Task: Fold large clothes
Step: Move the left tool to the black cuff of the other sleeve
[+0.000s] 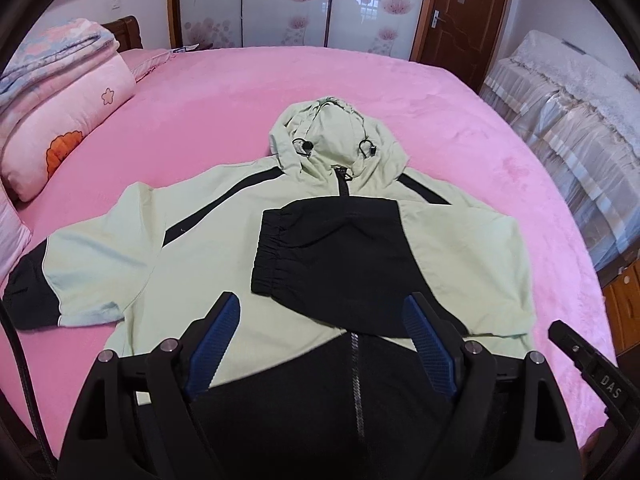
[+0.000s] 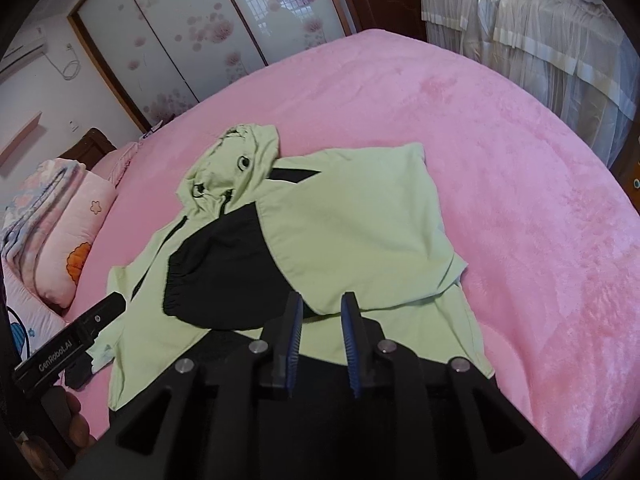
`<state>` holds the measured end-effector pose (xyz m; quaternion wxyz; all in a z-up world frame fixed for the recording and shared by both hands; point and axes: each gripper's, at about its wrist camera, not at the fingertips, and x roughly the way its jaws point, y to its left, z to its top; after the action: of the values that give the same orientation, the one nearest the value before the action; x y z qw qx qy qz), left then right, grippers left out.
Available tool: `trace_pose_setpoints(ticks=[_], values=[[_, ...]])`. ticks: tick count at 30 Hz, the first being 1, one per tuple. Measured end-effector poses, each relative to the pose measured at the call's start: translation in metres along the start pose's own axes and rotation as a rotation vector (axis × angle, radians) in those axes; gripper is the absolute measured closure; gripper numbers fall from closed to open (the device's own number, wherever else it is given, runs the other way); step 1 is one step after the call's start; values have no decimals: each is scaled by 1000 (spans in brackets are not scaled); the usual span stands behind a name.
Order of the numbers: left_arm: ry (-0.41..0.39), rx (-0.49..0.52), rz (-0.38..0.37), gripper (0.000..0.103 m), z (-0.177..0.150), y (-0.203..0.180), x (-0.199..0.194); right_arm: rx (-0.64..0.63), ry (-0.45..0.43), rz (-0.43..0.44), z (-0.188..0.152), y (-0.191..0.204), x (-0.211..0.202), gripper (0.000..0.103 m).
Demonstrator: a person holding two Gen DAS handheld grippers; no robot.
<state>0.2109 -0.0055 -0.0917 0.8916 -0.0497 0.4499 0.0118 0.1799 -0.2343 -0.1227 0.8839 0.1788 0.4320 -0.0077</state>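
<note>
My left hand-held gripper (image 1: 322,312) stands wide apart with nothing between its blue pads (image 1: 212,336), hanging above the jacket's lower front. My right hand-held gripper (image 2: 322,312) is parted only narrowly and also holds nothing; no cloth sits between its pads.

Below both lies the jacket (image 1: 192,240), pale green and black, spread face up on the pink bed (image 1: 460,120), hood (image 1: 332,136) pointing towards the wardrobe doors (image 1: 280,0). The sleeve on the right of the left-wrist view is already folded across the chest, its black cuff (image 1: 320,248) resting over the zip. The other sleeve (image 1: 60,280) lies stretched out flat towards the pillows (image 1: 60,132).

I judge the stretched-out sleeve to be the next fold, and that is where things could slip. The fabric looks thin and smooth, so a shallow pinch could lose the cuff mid-swing. A deep pinch might catch the body layer beneath and drag the whole jacket askew. Sweeping low over the chest could also snag the folded cuff and undo it. The soft bed gives under pressure, so pressing down may bunch the cloth.
</note>
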Motion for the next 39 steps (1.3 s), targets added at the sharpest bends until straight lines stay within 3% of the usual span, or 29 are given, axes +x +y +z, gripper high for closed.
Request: trace_pose_setpoints(ticks=[1, 3, 6, 8, 13, 18, 27, 35, 39], values=[[-8, -8, -7, 18, -3, 1, -9, -4, -7, 1, -1, 3, -5, 80], [-22, -15, -13, 14, -7, 4, -24, -15, -19, 1, -6, 11, -18, 63], [-29, -20, -19, 9, -14, 10, -44, -30, -40, 6, -14, 24, -34, 48], [-26, -31, -35, 7, -18, 15, -54, -40, -50, 9, -18, 31, -42, 44], [-39, -50, -68, 7, -29, 29, -80, -72, -57, 35, -29, 53, -62, 41], [-63, -24, -42, 7, -39, 40, -103, -96, -56, 44, -38, 72, -77, 40], [-100, -22, -59, 7, -45, 81, -150, -193, -108, 76, -55, 122, -109, 40], [-193, -62, 55, 7, -32, 160, -193, -331, -167, 117, -62, 200, -113, 40], [-159, -154, 57, 7, -24, 222, -188, -395, -179, 128, -62, 243, -97, 40]])
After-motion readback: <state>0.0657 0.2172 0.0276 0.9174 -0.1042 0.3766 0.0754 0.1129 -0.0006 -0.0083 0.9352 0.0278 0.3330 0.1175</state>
